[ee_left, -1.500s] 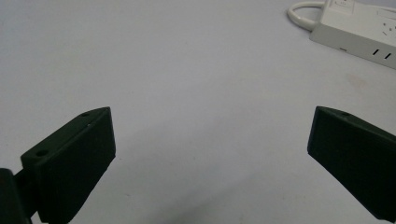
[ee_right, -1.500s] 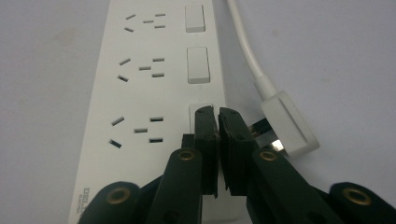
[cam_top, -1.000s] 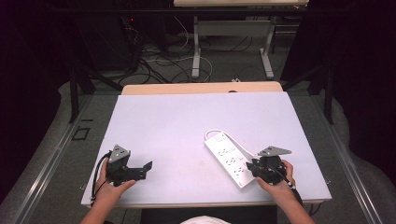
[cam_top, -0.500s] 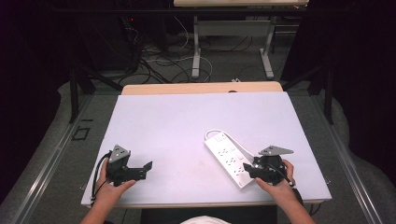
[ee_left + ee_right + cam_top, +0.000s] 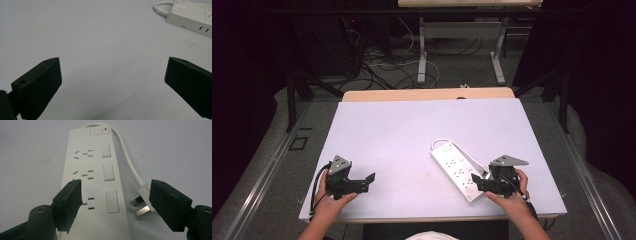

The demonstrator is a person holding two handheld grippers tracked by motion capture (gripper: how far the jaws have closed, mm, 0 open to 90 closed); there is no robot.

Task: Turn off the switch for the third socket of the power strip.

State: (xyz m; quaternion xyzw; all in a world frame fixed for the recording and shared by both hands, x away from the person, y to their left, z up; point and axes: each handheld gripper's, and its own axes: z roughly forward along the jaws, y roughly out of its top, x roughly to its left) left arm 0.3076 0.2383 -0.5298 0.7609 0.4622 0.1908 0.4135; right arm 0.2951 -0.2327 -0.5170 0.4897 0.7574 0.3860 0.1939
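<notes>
A white power strip (image 5: pixel 458 169) is seen lying flat on the tabletop (image 5: pixel 412 130), right of centre and nearer the front edge, angled so that its switch end points toward the middle. Its white cord (image 5: pixel 127 162) is looped back along one side, and the plug (image 5: pixel 143 200) rests on the surface just beside the strip's near end, prongs exposed. The right gripper (image 5: pixel 115 202) is held at the strip's near end, jaws spread wide over strip and plug, nothing gripped. The left gripper (image 5: pixel 112 82) is held near the front left corner, jaws wide apart over bare tabletop, nothing between them; the strip is seen well apart from it.
</notes>
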